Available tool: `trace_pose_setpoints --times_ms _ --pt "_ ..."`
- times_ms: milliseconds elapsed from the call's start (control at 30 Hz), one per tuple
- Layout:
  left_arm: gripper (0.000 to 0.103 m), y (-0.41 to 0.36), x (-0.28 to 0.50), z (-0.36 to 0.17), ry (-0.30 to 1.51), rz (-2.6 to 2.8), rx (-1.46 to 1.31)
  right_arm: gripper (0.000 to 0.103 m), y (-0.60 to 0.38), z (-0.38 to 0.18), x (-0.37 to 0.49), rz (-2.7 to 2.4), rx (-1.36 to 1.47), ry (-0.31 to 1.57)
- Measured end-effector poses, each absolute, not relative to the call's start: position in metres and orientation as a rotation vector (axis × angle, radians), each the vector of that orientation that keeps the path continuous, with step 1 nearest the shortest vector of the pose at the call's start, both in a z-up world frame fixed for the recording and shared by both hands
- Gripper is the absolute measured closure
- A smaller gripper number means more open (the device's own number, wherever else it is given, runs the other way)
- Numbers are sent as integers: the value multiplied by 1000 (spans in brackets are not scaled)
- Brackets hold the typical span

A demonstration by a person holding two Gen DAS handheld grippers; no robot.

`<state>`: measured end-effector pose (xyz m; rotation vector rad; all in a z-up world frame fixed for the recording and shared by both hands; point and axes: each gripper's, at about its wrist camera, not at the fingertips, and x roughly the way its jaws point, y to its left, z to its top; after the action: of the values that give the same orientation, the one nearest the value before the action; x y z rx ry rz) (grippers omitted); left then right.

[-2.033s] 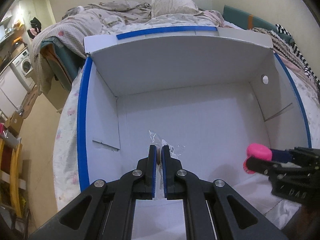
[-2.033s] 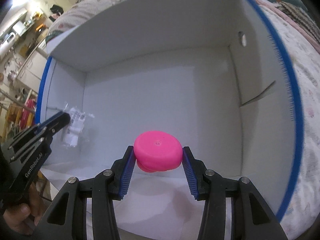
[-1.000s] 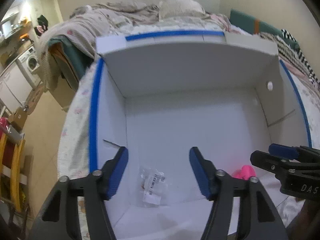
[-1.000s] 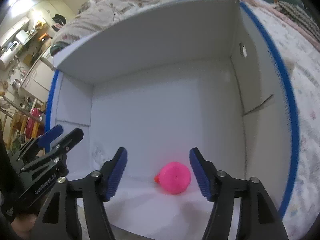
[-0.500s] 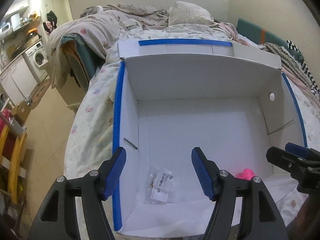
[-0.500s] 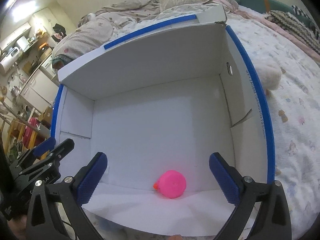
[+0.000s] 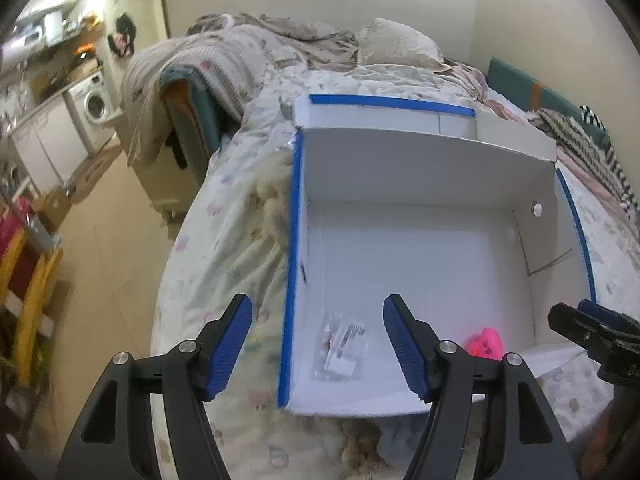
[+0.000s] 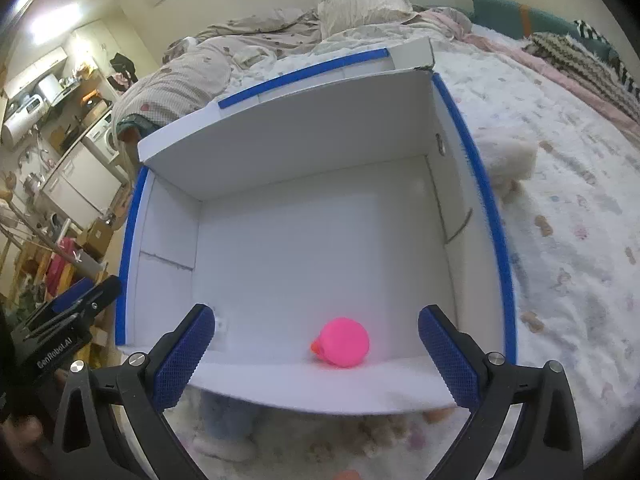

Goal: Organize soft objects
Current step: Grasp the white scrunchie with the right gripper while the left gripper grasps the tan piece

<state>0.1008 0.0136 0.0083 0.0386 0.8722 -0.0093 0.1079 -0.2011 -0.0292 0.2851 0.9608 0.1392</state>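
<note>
Right wrist: both hand-held grippers (image 8: 316,356) released; pink toy (image 8: 343,342) in box (image 8: 492,216).

The left hand-held gripper (image 7: 316,340) tilts downward with its blue pads parted and nothing between them. The right hand-held gripper (image 8: 316,354) tilts down likewise, jaws spread wide and empty. Each shows at the edge of the other's view.

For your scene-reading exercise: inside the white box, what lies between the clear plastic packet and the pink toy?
Only bare box floor separates the packet from the pink toy, shown in the left wrist view.
</note>
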Motion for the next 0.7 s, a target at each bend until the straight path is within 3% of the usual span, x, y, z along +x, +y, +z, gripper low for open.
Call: trace_pose_setpoints --times_ms 700 --pt "38 94 47 -22 958 138 -42 0 -213 -43 59 102 296 1018"
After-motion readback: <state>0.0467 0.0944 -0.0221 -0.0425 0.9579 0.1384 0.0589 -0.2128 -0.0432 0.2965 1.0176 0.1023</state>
